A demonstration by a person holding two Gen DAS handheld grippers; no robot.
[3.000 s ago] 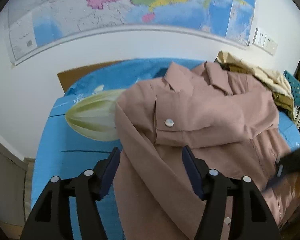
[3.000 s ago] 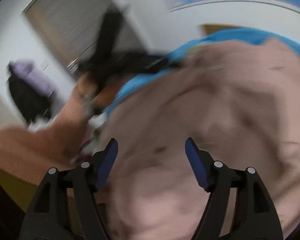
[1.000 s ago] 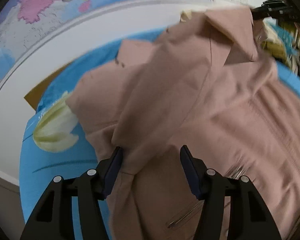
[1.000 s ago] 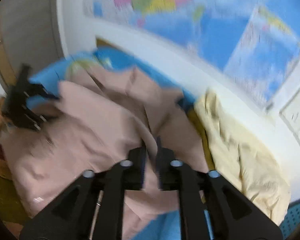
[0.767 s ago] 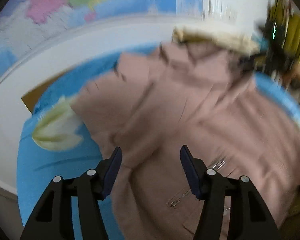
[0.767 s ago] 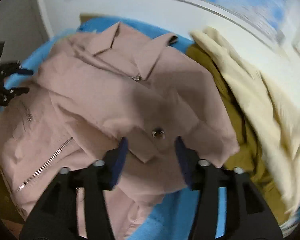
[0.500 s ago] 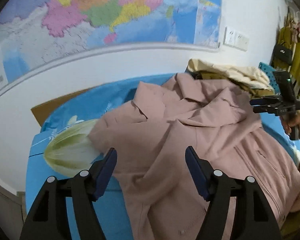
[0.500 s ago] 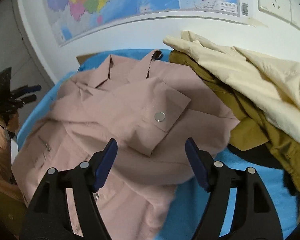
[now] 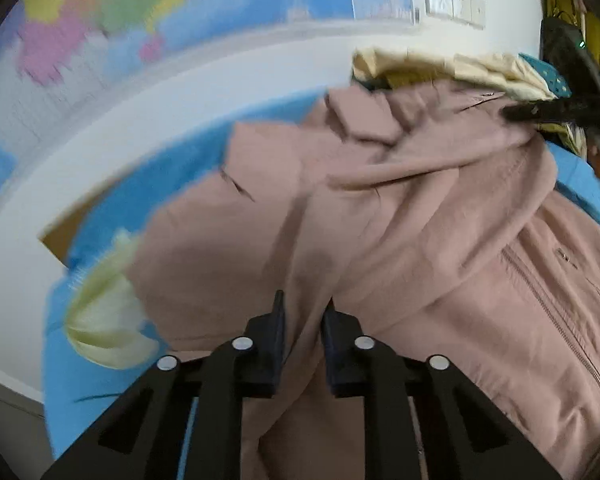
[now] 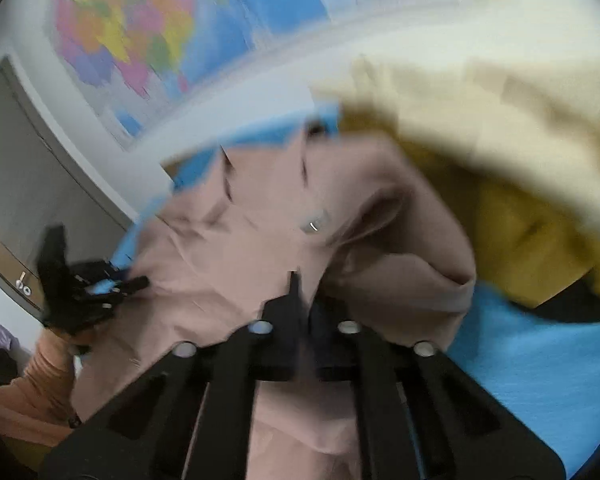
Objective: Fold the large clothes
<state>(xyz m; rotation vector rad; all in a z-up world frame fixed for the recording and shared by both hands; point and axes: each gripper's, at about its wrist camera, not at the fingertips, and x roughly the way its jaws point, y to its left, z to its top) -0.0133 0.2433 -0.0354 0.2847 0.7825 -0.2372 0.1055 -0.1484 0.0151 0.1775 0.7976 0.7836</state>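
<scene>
A large dusty-pink jacket (image 9: 420, 220) lies crumpled on a bed with a blue sheet (image 9: 112, 208). My left gripper (image 9: 303, 316) is at its near left part. The jaws are closing, and their pads pinch a raised fold of the pink cloth. In the right wrist view, the right gripper (image 10: 305, 300) is shut on another fold of the jacket (image 10: 260, 240), just below a metal snap button (image 10: 314, 225). Each view shows the other gripper: the right one (image 9: 512, 111) at the jacket's far right, the left one (image 10: 138, 282) at its left edge. Both views are blurred.
A pile of cream and mustard clothes (image 10: 500, 140) sits at the jacket's right, also seen as the pile (image 9: 440, 68) at the bed's far end. A pale green-white shape (image 9: 100, 320) lies on the sheet at left. A wall map (image 9: 140, 20) hangs behind. A sleeve (image 10: 48, 360) shows at left.
Half a second ago both grippers stood open over the jacket. Now both have come down and closed on folds of it. The right view has tilted and moved closer to the cloth.
</scene>
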